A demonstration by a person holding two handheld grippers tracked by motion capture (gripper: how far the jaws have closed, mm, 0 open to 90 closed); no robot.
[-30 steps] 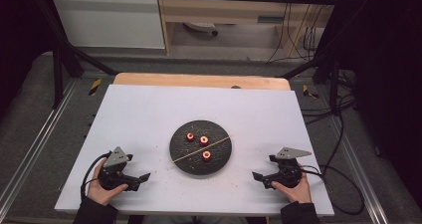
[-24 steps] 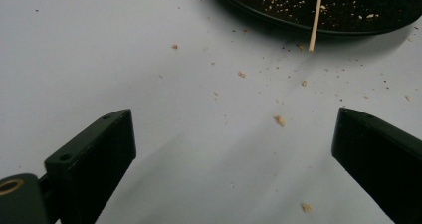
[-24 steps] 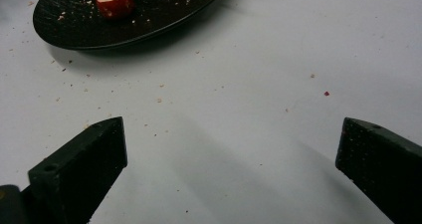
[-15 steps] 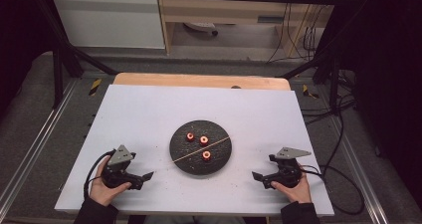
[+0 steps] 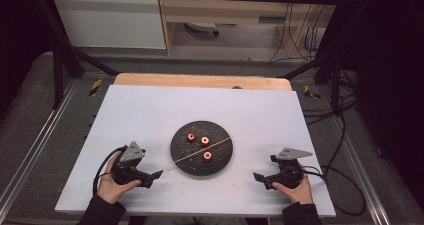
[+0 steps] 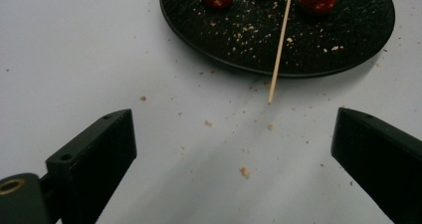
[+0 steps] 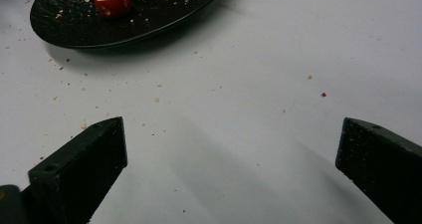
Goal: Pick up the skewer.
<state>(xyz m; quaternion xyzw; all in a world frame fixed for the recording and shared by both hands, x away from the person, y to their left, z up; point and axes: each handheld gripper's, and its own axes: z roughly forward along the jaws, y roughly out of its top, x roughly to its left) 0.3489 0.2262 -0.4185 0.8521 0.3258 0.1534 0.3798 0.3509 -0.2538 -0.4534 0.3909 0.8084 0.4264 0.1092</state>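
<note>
A round black plate [image 5: 180, 157] lies in the middle of the white table [image 5: 150, 110]. On it sit three red cored fruit pieces [image 5: 205, 141] and a thin wooden skewer [image 5: 192, 154] laid across, its tip past the plate's left rim [image 6: 273, 79]. My left gripper [image 5: 156, 176] rests on the table left of the plate, jaws wide open and empty, pointing at the plate [image 6: 348, 55]. My right gripper [image 5: 259, 177] rests right of the plate, also wide open and empty. One fruit piece [image 7: 113, 0] shows in the right gripper view on the plate [image 7: 64, 30].
Crumbs are scattered on the table around the plate [image 6: 244, 171]. A wooden strip [image 5: 200, 81] runs along the table's far edge. Cables [image 5: 345, 135] trail at the right, and metal frame legs stand beyond the table.
My left gripper has shifted a little to the right, toward the plate. The right gripper has stayed where it was.
</note>
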